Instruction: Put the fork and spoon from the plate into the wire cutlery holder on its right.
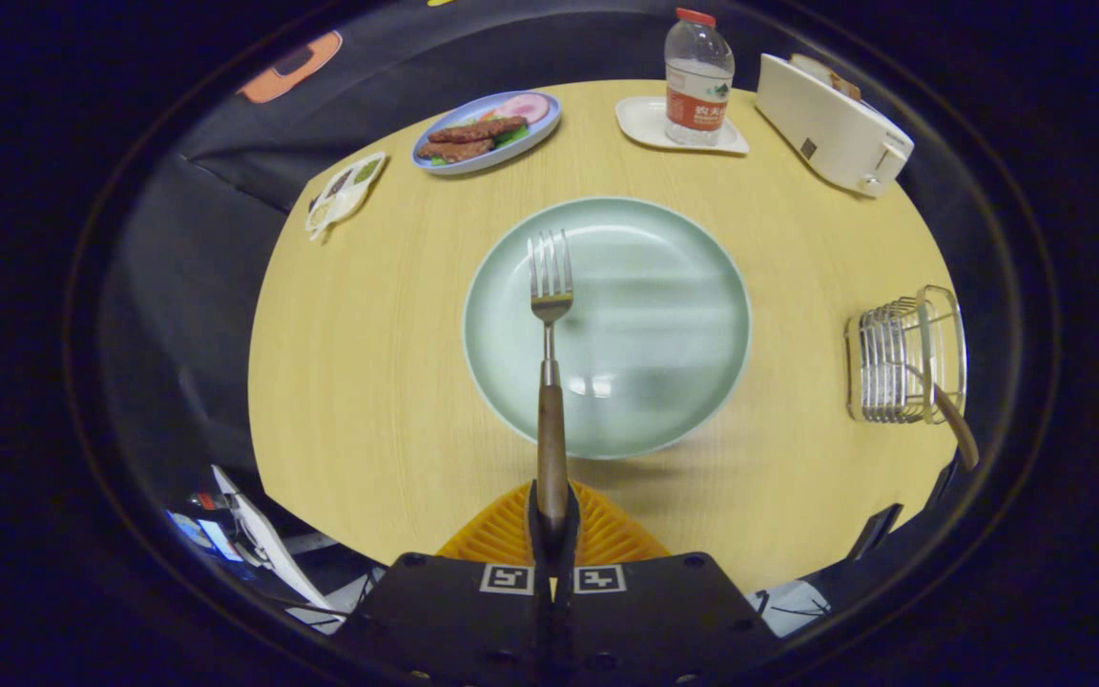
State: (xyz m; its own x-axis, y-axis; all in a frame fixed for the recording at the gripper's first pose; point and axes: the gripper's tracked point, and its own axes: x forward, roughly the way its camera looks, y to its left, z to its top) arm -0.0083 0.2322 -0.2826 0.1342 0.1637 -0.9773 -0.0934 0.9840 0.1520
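Observation:
My gripper [552, 520] is shut on the wooden handle of a fork [549, 315], which points straight ahead with its metal tines raised over the left part of a pale green plate [664, 315]. The plate sits in the middle of the round wooden table and carries nothing else that I can see. To the plate's right stands the wire cutlery holder [902, 358]. A wooden handle [955, 420], apparently the spoon's, leans out of it toward the table's near edge.
At the far side of the table [368, 334] stand a blue plate of food [487, 131], a water bottle [697, 81] on a white tray, and a white toaster [831, 124]. A small white dish [344, 191] lies far left.

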